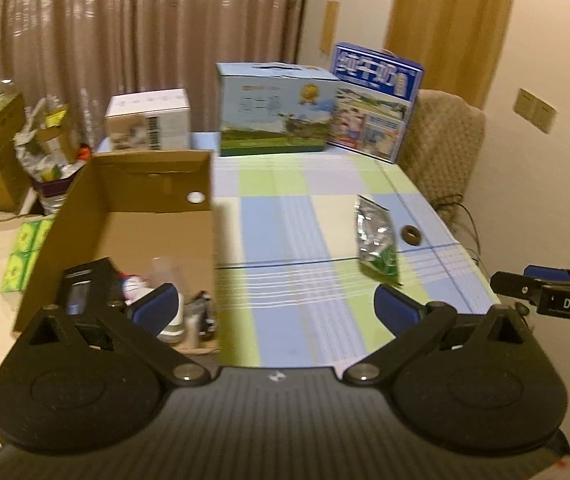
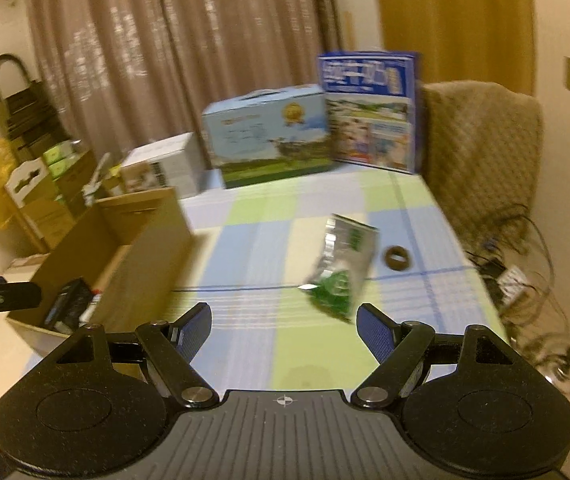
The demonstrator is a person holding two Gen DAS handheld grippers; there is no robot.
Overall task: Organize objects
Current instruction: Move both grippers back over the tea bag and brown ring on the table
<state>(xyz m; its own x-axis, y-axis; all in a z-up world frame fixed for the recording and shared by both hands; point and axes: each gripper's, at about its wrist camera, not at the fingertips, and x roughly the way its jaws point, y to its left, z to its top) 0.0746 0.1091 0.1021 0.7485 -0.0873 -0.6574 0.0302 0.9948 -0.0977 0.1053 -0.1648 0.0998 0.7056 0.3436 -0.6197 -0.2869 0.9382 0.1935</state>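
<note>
A table covered with a blue, green and cream checked tablecloth (image 1: 285,208) fills the room's middle. An open cardboard box (image 1: 133,216) stands on the table's left side. Inside the box, at its near end, lie a black packet (image 1: 81,284), a small white object with red and blue marks (image 1: 137,286) and a few other small items too blurred to name.

To the right of the box, well apart from it, a crinkled silver and green foil pouch (image 2: 341,264) lies on the cloth. Its printing is too blurred to read. Just beside the pouch, on the side away from the box, sits a small brown ring (image 2: 399,258).

The left gripper (image 1: 275,306) hovers low over the table, its blue-padded jaws spread wide and holding nothing, its left finger overlapping the box's near end. The right gripper (image 2: 283,328) hangs just short of the pouch, jaws also spread and empty. Seen from the left wrist camera, its side bears the white letters "DAS".

Beyond the box, along the table's far edge, stand a white carton (image 1: 149,120), a light blue carton with a meadow picture and gold seal (image 1: 275,112) and a dark blue carton with large white characters (image 1: 377,100), all unreadable. A brown quilted chair back (image 2: 481,148) rises by the table's far right corner.
</note>
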